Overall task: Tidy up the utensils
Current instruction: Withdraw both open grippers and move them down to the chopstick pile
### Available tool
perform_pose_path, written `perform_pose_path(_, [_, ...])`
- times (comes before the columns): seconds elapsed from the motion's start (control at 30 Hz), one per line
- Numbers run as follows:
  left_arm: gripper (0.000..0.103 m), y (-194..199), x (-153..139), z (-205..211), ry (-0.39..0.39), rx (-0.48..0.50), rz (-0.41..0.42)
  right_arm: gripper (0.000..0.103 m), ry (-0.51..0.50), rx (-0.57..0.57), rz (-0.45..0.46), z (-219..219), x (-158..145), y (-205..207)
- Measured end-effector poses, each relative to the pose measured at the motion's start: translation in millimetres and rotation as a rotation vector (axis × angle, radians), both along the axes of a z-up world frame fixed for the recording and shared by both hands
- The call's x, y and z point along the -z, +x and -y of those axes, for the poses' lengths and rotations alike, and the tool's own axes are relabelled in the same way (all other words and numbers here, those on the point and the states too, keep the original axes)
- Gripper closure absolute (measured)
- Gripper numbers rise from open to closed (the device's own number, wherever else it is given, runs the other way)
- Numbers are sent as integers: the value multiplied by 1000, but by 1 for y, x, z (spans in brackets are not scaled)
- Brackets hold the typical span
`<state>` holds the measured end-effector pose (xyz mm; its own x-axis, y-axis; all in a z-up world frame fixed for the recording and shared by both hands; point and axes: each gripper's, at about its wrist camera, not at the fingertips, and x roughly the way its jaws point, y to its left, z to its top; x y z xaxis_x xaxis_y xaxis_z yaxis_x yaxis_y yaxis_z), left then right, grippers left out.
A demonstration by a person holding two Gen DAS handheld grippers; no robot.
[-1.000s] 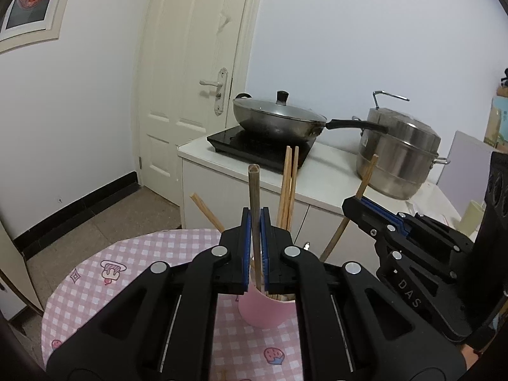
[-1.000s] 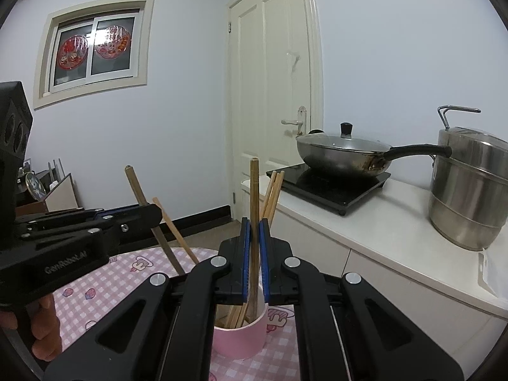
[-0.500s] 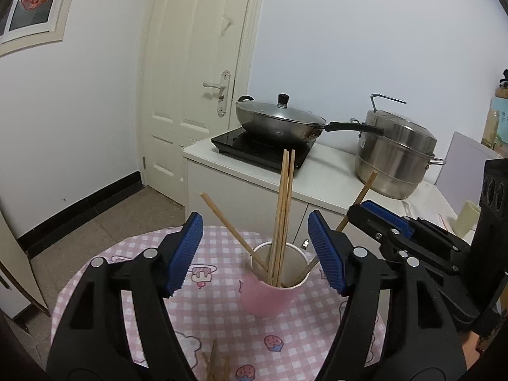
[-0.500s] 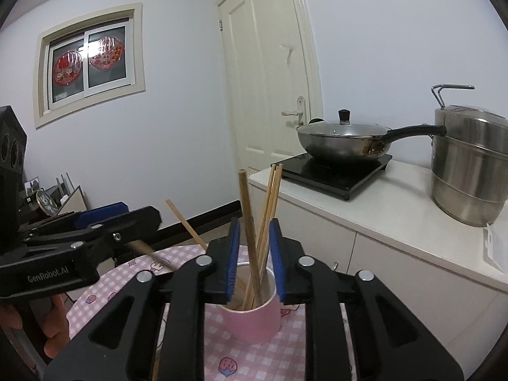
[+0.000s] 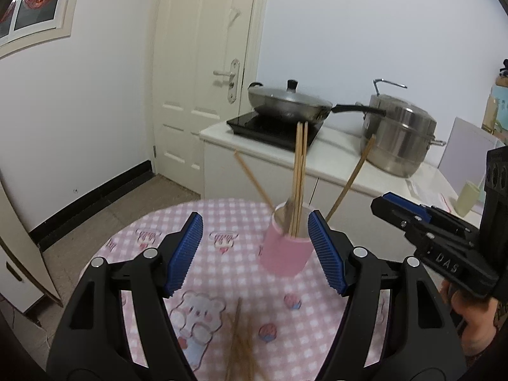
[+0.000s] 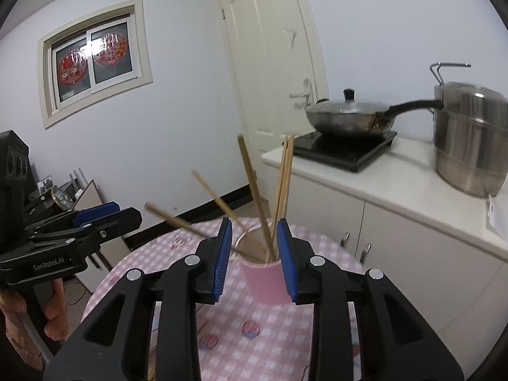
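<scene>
A pink cup [image 5: 285, 250] stands on a round table with a pink checked cloth [image 5: 152, 241] and holds several wooden chopsticks [image 5: 298, 171] leaning apart. My left gripper [image 5: 254, 250] is wide open and empty, just in front of the cup. My right gripper [image 6: 254, 254] is open and empty, its jaws on either side of the cup [image 6: 265, 281] in its own view, with the chopsticks [image 6: 254, 197] rising between them. Several loose chopsticks [image 5: 239, 346] lie blurred on the cloth near the left gripper.
A white counter [image 5: 333, 158] behind the table carries an induction hob with a lidded wok [image 5: 285, 101] and a steel steamer pot [image 5: 398, 139]. A white door [image 5: 203, 73] is at the back left. A window [image 6: 95, 60] is on the left wall.
Both grippers were each shut on a chopstick over the cup. They opened, the chopsticks dropped into the cup, and both grippers drew back and widened.
</scene>
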<state>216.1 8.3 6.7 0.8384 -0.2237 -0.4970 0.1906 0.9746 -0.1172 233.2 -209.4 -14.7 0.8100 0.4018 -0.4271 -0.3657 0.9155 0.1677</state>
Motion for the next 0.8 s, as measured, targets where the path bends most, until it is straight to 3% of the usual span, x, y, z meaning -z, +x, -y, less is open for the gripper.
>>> perform_pose_path(0.23, [34,-17,34,-23,44,23,-133,75,12,-73,-117,-20,26,-14])
perform_pose_path(0.47, [36,-22,79,-34,33,54,-289,75,4,-122,-248,-41,57,-21])
perform_pose_path(0.6, [56,-20,100,-27,46,83,-358,75,-13,-135,-314,-50,74,-23])
perform_pose_path(0.8, [65,-9,128,-16,62,92,-436,75,-16,-142,-385,-56,91,-25])
